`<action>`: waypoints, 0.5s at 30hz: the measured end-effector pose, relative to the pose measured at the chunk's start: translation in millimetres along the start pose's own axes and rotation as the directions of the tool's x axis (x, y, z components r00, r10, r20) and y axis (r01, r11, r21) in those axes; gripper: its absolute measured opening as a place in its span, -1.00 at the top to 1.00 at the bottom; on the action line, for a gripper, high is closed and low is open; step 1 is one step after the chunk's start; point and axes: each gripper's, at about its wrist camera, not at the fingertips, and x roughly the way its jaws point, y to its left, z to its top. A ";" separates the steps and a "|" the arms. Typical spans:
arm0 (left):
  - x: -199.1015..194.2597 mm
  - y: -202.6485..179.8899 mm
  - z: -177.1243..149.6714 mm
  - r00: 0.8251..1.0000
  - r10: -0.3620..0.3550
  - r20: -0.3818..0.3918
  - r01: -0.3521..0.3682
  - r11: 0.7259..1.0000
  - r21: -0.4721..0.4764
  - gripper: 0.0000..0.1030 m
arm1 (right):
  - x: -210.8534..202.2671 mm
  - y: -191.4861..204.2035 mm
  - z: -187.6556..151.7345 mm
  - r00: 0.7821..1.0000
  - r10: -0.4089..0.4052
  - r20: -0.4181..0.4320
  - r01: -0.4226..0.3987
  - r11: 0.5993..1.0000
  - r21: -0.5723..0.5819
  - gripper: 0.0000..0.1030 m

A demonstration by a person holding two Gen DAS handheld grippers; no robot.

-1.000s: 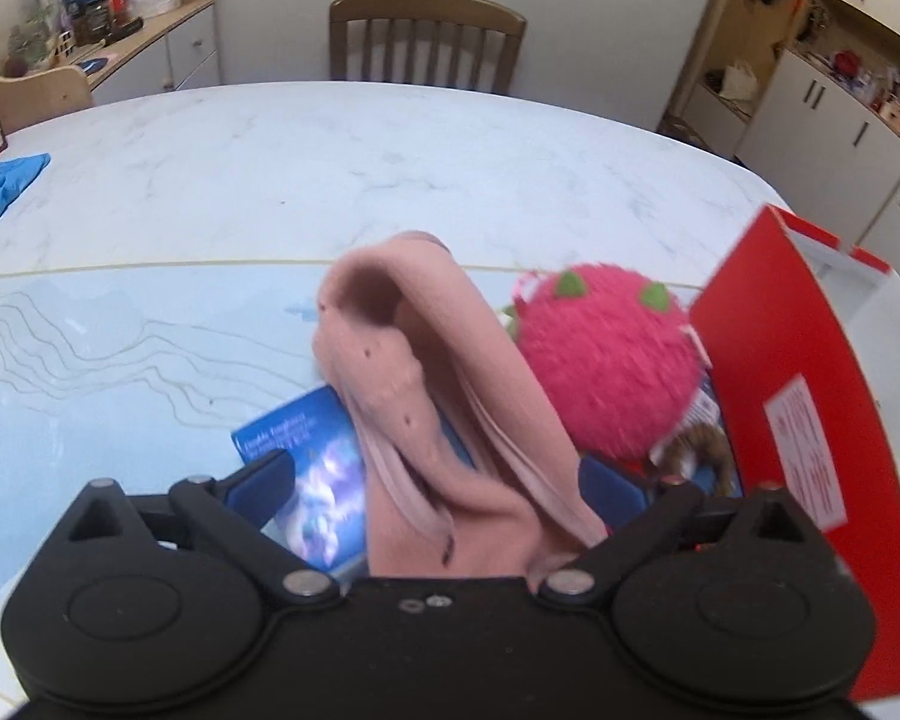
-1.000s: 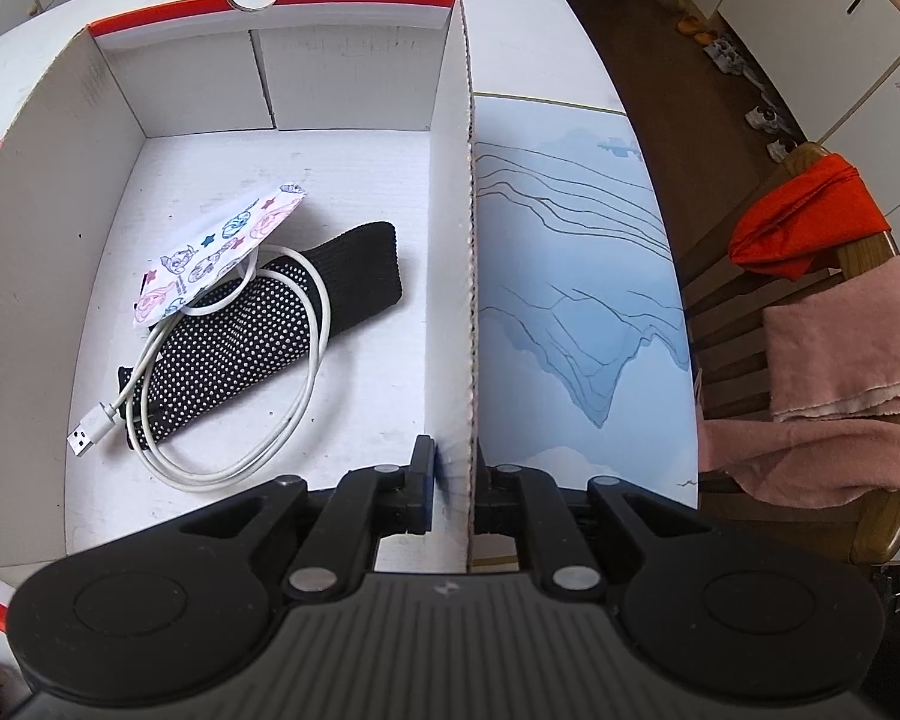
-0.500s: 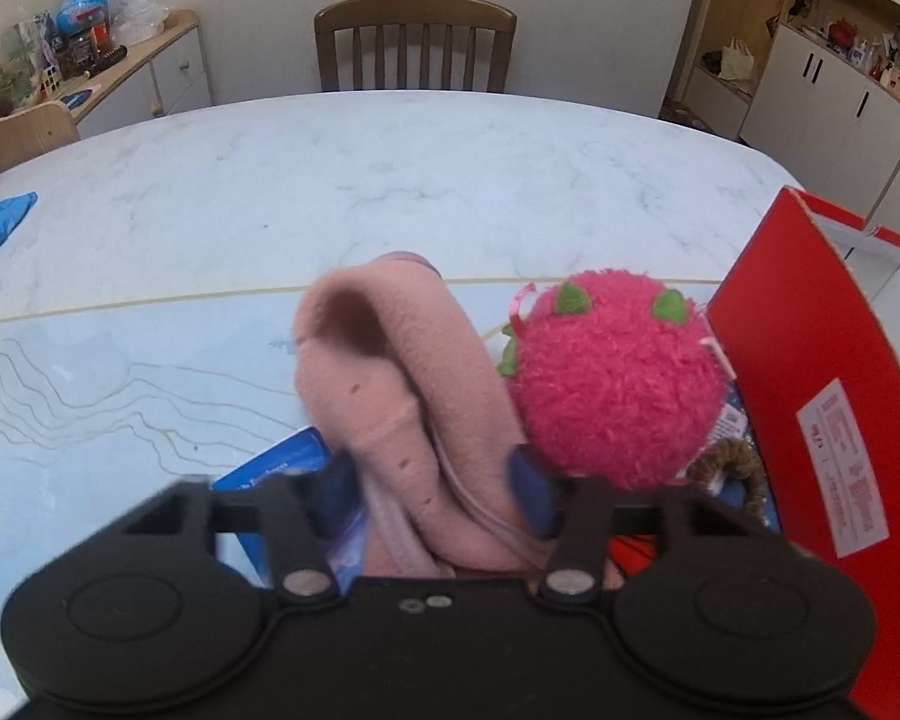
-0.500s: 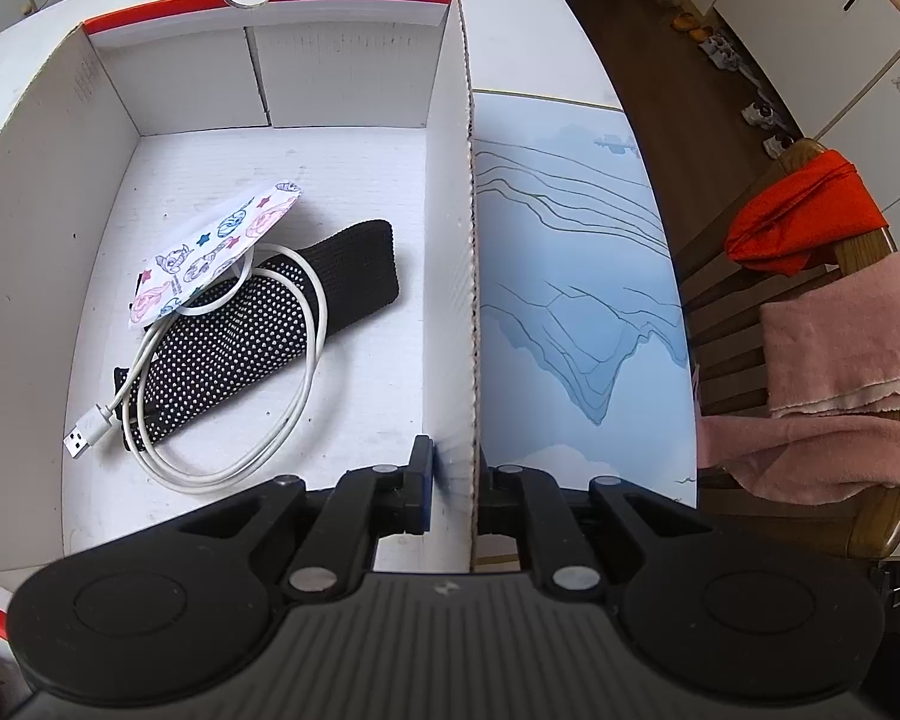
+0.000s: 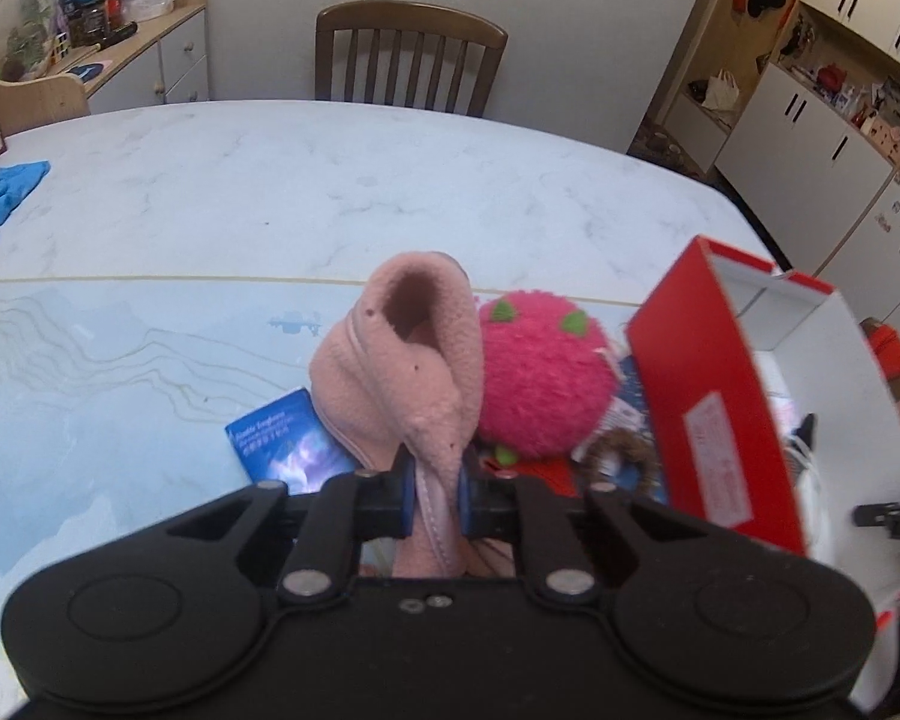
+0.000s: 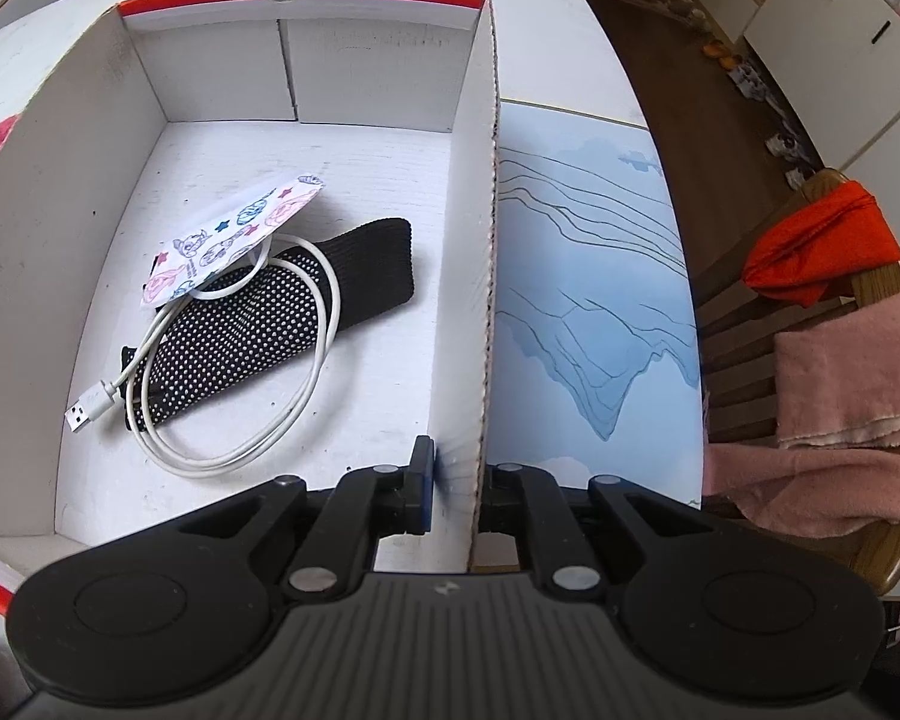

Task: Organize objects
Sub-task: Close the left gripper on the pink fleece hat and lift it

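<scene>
My left gripper (image 5: pixel 435 495) is shut on a pink fleece sock (image 5: pixel 411 360) and holds it up above the table mat. Behind it lie a fuzzy pink ball toy (image 5: pixel 540 378), a blue booklet (image 5: pixel 285 447) and a brown ring (image 5: pixel 621 450). The red and white box (image 5: pixel 708 396) stands to the right. My right gripper (image 6: pixel 456 483) is shut on the box's right wall (image 6: pixel 480 240). Inside the box lie a black dotted sock (image 6: pixel 258 336), a white USB cable (image 6: pixel 234 414) and a patterned face mask (image 6: pixel 234 234).
The white marble table (image 5: pixel 330 180) carries a pale blue mat (image 5: pixel 90 360). A blue cloth (image 5: pixel 0 198) lies at the far left. A wooden chair (image 5: pixel 408 54) stands behind the table. Another chair (image 6: pixel 822 330) at the right holds red and pink cloths.
My left gripper closed on the pink sock and lifted it; the view pulled back and the box came further into sight. My right gripper kept its hold on the box wall.
</scene>
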 end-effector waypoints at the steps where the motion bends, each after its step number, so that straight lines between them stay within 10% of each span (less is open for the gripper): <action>1: -8.3 -2.5 -0.9 1.000 -0.005 0.001 0.005 1.000 -0.004 0.80 | -0.2 -1.2 -0.5 1.000 0.009 0.002 -0.009 1.000 -0.001 0.85; 15: -95.8 -77.9 22.2 0.998 -0.016 0.058 0.014 0.999 0.042 0.80 | 4.6 -13.0 -5.8 0.993 0.116 0.020 -0.116 0.993 -0.001 0.88</action>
